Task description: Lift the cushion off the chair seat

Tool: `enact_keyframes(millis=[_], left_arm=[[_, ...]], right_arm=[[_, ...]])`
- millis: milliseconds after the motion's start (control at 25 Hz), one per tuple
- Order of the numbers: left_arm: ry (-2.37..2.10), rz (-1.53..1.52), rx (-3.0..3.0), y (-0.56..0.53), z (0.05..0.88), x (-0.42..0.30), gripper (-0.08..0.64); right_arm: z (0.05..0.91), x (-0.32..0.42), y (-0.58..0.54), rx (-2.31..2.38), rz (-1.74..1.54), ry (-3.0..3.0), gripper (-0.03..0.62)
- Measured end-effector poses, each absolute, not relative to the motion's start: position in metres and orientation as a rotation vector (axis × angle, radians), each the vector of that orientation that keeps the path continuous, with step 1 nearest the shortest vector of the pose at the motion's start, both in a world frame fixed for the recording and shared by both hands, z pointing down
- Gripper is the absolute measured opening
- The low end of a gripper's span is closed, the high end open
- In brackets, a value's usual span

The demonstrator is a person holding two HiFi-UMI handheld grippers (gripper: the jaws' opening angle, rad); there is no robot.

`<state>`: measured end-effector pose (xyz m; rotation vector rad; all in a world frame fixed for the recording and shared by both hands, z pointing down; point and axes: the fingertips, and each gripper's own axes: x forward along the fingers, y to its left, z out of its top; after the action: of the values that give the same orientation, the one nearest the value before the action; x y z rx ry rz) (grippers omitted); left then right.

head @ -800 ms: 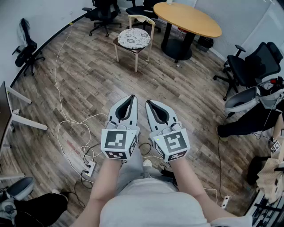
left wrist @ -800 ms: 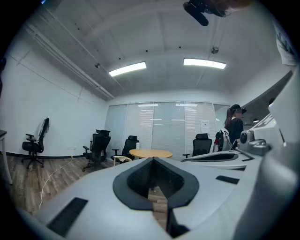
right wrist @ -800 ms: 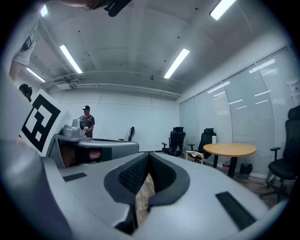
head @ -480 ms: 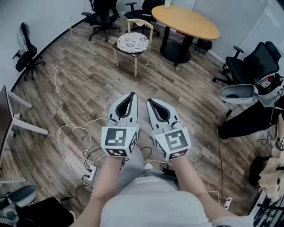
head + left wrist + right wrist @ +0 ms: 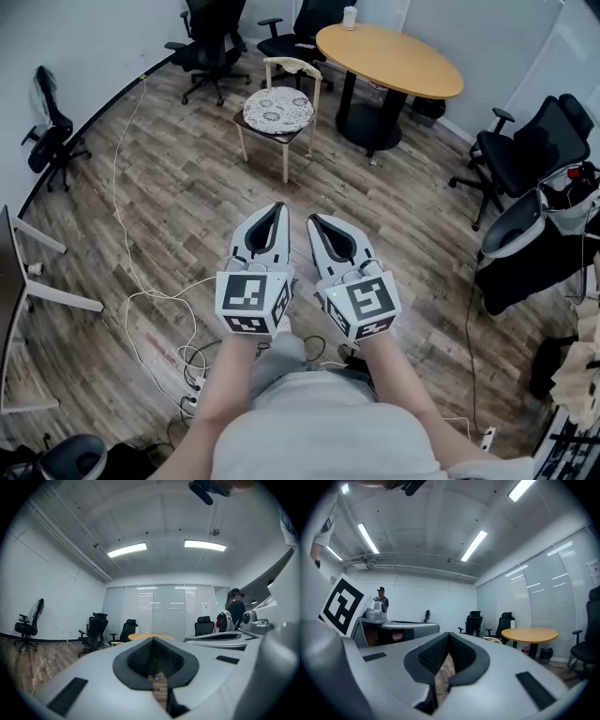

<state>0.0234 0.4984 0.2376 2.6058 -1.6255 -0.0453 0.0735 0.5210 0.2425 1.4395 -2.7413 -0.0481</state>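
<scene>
Left tongs (image 5: 277, 206) and right tongs (image 5: 314, 220) clenched empty; bare floor (image 5: 187, 206) lies open between them and the cushion (image 5: 277, 109).

Wood floor (image 5: 187, 206), round table (image 5: 389, 58), office chairs (image 5: 525, 150) (white cable (image 5: 115, 173) trailing).

A round, white, lacy cushion (image 5: 278, 109) lies flat on the wooden chair (image 5: 292, 66) seat, at twelve o'clock.

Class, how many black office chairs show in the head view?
4 black office chairs: one at the left wall, two at the top beside the round table, one at the right. More may be hidden.
</scene>
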Motion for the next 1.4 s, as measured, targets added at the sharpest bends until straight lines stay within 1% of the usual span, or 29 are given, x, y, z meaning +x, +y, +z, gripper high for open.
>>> enact_keyframes(millis=[440, 840, 1120, 1400], left_arm=[[-1.553, -0.064, 2.626, 0.394, 0.229, 0.000, 0.002], [-1.562, -0.075, 2.613, 0.337, 0.233, -0.024, 0.002], [-1.596, -0.073, 2.562, 0.281, 0.242, -0.033, 0.002], [-1.614, -0.051, 2.550, 0.218, 0.243, -0.028, 0.002]], right_arm=[[0.240, 0.053, 0.415, 1.528, -0.010, -2.691, 0.024], [0.245, 0.019, 0.360, 1.470, -0.025, -2.689, 0.023], [0.252, 0.018, 0.304, 1.449, 0.002, -2.696, 0.025], [0.250, 0.020, 0.238, 1.408, 0.008, -2.718, 0.025]])
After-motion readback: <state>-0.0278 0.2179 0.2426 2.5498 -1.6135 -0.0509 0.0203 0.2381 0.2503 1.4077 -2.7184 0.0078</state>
